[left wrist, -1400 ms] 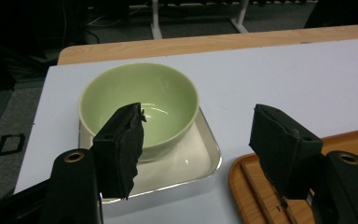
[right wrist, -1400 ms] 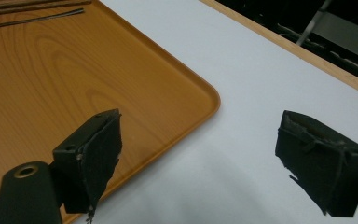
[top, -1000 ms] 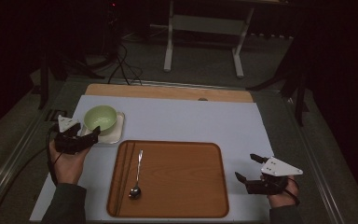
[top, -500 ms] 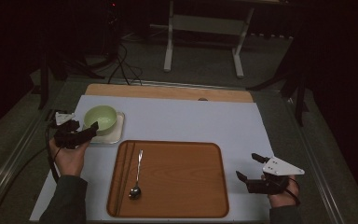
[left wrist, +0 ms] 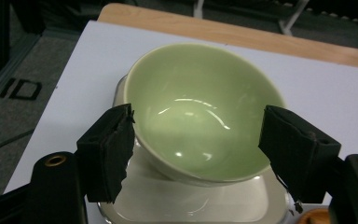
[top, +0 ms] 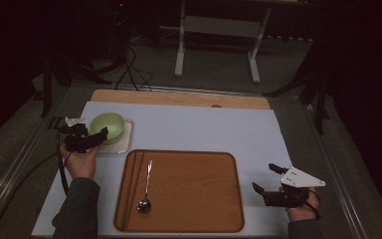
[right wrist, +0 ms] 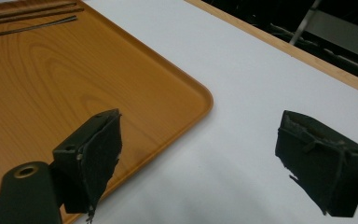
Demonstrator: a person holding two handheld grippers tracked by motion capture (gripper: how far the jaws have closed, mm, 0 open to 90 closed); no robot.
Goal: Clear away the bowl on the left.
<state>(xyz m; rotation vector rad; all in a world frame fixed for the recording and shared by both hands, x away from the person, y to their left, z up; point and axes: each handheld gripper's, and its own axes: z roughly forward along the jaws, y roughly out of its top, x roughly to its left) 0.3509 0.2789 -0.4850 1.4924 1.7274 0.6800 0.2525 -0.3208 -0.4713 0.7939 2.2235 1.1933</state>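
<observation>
From the high view, my left forearm comes up along the left edge of the white surface, and my left gripper points right at the green bowl, which sits on a pale square dish just beyond the wooden tray. A spoon lies on the tray's left part. My right gripper hovers low by the tray's right edge, hand at the near corner. In the left gripper view my fingers stand spread wide on either side of the bowl's near rim, not touching it; floor lettering at left reads roughly "ID". In the right gripper view my fingers gape apart, holding nothing, over the tray's corner.
</observation>
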